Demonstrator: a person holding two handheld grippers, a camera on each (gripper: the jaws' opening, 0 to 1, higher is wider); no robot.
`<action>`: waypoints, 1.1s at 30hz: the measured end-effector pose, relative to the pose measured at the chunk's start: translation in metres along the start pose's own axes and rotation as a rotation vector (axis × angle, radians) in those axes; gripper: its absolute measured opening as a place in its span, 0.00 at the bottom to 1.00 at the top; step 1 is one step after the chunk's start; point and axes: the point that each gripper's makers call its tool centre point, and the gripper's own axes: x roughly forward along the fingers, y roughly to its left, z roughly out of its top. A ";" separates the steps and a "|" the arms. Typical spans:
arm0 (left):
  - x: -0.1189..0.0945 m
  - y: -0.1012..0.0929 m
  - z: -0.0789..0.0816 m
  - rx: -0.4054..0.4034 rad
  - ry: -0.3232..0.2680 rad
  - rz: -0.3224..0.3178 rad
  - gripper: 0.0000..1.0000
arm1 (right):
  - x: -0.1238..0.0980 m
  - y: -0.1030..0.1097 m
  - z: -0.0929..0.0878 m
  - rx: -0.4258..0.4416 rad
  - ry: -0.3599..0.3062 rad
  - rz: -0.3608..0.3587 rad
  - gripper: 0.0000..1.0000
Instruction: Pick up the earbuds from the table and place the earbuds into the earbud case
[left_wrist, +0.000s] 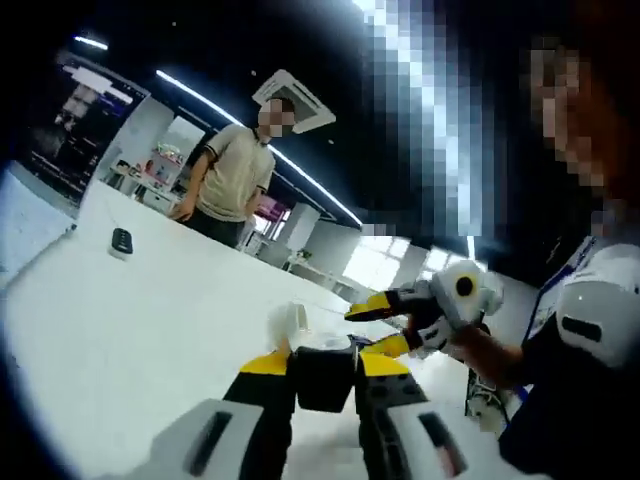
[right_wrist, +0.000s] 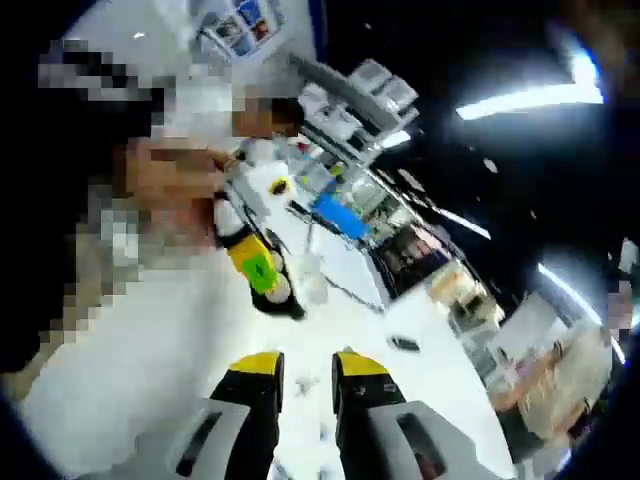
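Grippers are both up off the white table (left_wrist: 120, 330) right now, tilted so you mostly see the room. In the left gripper view, the left gripper (left_wrist: 325, 372) has its yellow-tipped jaws closed in on a small dark boxy thing with a white top (left_wrist: 325, 362), which looks like the earbud case, though it's too blurry to be sure. Just behind it on the table sits a small white object (left_wrist: 288, 322) that I can't identify.

The right gripper (left_wrist: 385, 325) comes in from the right side of that view, yellow tips spread a bit, held by the person's hand (left_wrist: 470, 345). In the right gripper view, the right gripper (right_wrist: 308, 368) has its jaws apart with nothing between them. The left gripper (right_wrist: 262, 272) shows up there too, with a green patch on it, gripped around something dark.

Farther out on the table there's a small dark item (left_wrist: 121, 241), well apart from both grippers. A person in a beige shirt (left_wrist: 235, 170) stands at the far edge. I can't pick out the earbuds themselves anywhere.
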 end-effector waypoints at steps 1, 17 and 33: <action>0.001 0.001 0.001 0.017 0.014 0.013 0.25 | 0.008 -0.007 -0.017 0.019 0.068 -0.010 0.18; -0.020 0.008 0.001 0.064 0.018 0.046 0.25 | 0.074 -0.005 -0.049 0.197 0.124 0.074 0.13; -0.002 -0.010 0.006 0.151 -0.042 -0.041 0.25 | 0.080 -0.004 -0.042 0.387 0.095 0.188 0.10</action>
